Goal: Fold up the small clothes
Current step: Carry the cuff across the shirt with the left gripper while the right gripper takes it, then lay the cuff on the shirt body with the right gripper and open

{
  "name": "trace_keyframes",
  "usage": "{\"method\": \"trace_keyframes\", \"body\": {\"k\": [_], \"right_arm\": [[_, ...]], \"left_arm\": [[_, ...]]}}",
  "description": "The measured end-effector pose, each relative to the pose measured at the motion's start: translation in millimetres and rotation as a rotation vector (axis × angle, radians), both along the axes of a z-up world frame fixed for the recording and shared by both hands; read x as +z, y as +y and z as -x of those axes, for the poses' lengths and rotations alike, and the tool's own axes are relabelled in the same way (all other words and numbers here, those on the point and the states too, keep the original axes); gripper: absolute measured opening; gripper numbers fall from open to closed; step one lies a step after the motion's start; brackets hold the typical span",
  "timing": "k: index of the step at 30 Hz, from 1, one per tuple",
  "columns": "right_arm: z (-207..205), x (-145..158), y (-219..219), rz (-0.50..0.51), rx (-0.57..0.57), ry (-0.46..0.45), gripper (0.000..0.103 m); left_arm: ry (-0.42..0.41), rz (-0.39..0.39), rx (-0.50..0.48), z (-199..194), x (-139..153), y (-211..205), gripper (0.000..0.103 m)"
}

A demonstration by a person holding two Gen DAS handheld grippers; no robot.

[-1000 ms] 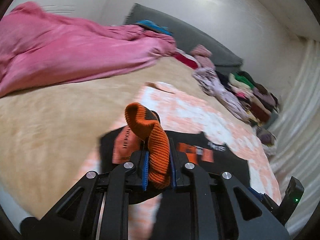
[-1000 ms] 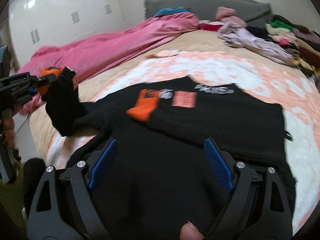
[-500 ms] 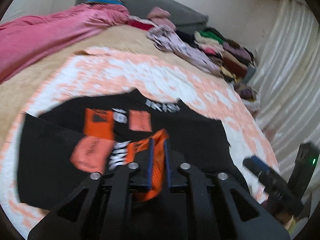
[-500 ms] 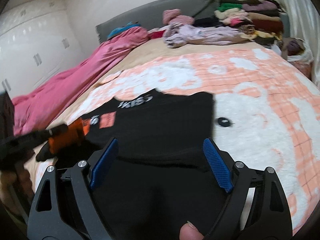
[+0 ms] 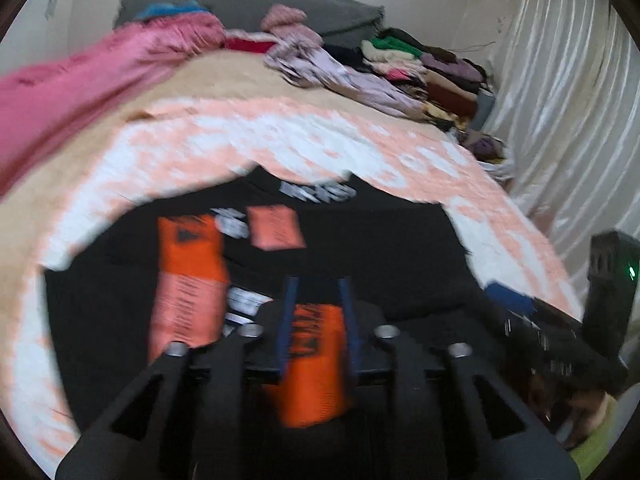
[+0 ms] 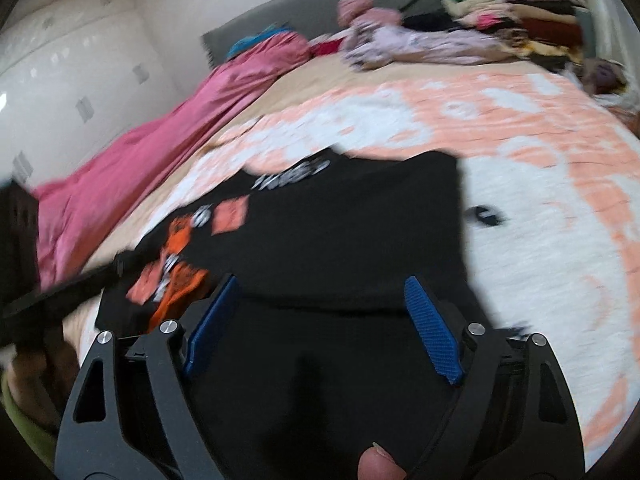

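Note:
A black top (image 5: pixel 372 248) with orange patches and white lettering lies spread on an orange-and-white blanket (image 5: pixel 280 140); it also shows in the right wrist view (image 6: pixel 360 232). My left gripper (image 5: pixel 316 292) is low over the top, its blue pads parted around the orange cuff (image 5: pixel 316 356) of a sleeve folded across the body. My right gripper (image 6: pixel 320 312) is open and empty, hovering over the top's near edge. The left gripper shows as a dark blur at the left of the right wrist view (image 6: pixel 60 296).
A pink duvet (image 5: pixel 80 80) lies along the left of the bed. Piled clothes (image 5: pixel 408 64) sit at the grey headboard (image 5: pixel 248 0) and far right. A white curtain (image 5: pixel 580 100) hangs right. A small dark object (image 6: pixel 486 214) lies on the blanket.
My left gripper carried the orange-cuffed sleeve from the left, across the top, lowered it and its jaws have parted. My right gripper swung to the right, staying open.

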State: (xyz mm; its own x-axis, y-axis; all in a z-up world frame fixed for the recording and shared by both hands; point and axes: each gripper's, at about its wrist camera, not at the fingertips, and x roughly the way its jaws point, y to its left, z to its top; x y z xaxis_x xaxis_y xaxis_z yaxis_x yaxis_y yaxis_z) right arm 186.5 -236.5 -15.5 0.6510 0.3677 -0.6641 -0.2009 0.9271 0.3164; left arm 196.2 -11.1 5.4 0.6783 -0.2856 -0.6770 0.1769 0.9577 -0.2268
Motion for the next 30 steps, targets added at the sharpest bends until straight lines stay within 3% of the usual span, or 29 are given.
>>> {"method": "trace_keyframes", "body": {"k": [4,8,12,15,17,20,24,30], "right_arm": [[1,-9,50,0.028,0.119,0.038,0.075],[-4,-15,84,-0.042,0.186,0.090,0.075],[-16,-24,112,-0.061,0.185,0.141,0.074],[-25,-32,125,-0.014,0.160,0.157,0.056],[-29,-36,129,-0.007,0.136,0.170,0.030],[-30,-31,134,-0.013,0.158,0.172,0.006],[-28,-11,146,0.055,0.215,0.111,0.003],[-35,46,145,0.100,0.234,-0.029,0.003]], "left_arm": [[-0.036,-0.065,0.077,-6,9,37,0.036],[-0.036,-0.013,0.134,-11,6,72,0.045],[-0.022,0.023,0.152,-13,-1,94,0.045],[-0.013,0.043,0.165,-16,-6,106,0.046],[-0.005,0.057,0.188,-18,-8,116,0.046],[-0.004,0.085,0.228,-18,-9,132,0.046],[-0.023,0.102,0.268,-15,-4,147,0.046],[-0.057,0.119,0.306,-9,7,162,0.051]]}}
